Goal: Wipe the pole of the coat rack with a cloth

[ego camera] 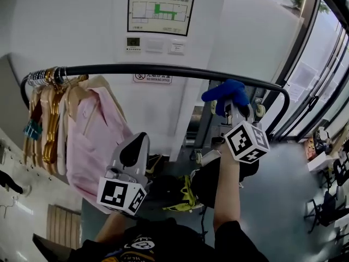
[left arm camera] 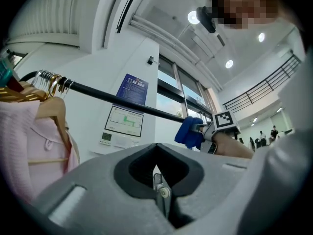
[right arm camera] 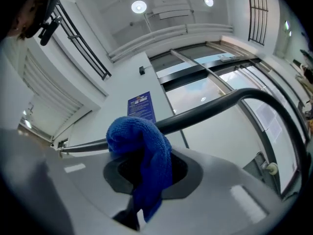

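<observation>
The coat rack's black pole (ego camera: 163, 70) runs level across the head view and bends down at its right end. My right gripper (ego camera: 235, 107) is shut on a blue cloth (ego camera: 226, 94), which is pressed against the pole near that bend. In the right gripper view the blue cloth (right arm camera: 142, 160) bunches up from the jaws and lies over the black pole (right arm camera: 215, 107). My left gripper (ego camera: 134, 149) hangs lower, below the pole's middle, shut and holding nothing. From the left gripper view, the black pole (left arm camera: 122, 101) and blue cloth (left arm camera: 188, 132) show far ahead.
Wooden hangers (ego camera: 46, 119) and a pink shirt (ego camera: 92, 141) hang at the pole's left end. A white wall with a framed plan (ego camera: 160, 12) stands behind. Glass doors (ego camera: 316, 91) are at the right. The rack's base and dark bags (ego camera: 180, 192) lie below.
</observation>
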`<move>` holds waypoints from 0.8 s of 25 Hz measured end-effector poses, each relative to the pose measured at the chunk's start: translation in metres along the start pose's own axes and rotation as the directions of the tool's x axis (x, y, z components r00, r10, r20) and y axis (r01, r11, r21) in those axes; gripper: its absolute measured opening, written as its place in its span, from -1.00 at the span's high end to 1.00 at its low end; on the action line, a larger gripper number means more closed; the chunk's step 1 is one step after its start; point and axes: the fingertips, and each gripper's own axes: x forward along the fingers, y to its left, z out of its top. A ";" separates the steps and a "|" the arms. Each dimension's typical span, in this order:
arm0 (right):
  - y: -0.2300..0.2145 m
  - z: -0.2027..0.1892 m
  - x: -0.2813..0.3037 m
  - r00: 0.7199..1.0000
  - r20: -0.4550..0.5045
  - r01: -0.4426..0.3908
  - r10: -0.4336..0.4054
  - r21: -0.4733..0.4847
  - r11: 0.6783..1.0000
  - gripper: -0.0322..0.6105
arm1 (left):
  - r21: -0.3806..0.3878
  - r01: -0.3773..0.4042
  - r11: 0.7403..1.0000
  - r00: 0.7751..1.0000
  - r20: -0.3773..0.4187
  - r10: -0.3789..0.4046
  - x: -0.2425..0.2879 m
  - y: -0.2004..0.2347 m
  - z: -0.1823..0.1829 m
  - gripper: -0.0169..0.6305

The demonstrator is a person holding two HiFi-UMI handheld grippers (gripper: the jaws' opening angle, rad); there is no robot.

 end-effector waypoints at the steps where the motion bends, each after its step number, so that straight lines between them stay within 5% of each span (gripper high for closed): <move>1: 0.017 -0.006 0.004 0.999 -0.011 -0.037 0.037 -0.003 0.999 0.68 | 0.001 -0.013 1.000 1.000 0.001 0.013 -0.003 0.004 0.001 0.93; 12: 0.194 -0.072 0.049 0.916 -0.107 -0.378 0.385 0.086 0.922 0.68 | 0.029 -0.158 0.987 0.987 -0.002 0.159 -0.054 0.048 0.006 0.94; 16: 0.251 -0.087 0.058 0.878 -0.108 -0.449 0.467 0.159 0.880 0.68 | 0.048 -0.206 0.977 0.978 -0.007 0.207 -0.069 0.065 0.007 0.94; 20: 0.277 -0.094 0.062 0.863 -0.116 -0.478 0.491 0.126 0.869 0.68 | 0.062 -0.241 0.968 0.970 -0.009 0.242 -0.075 0.081 0.006 0.94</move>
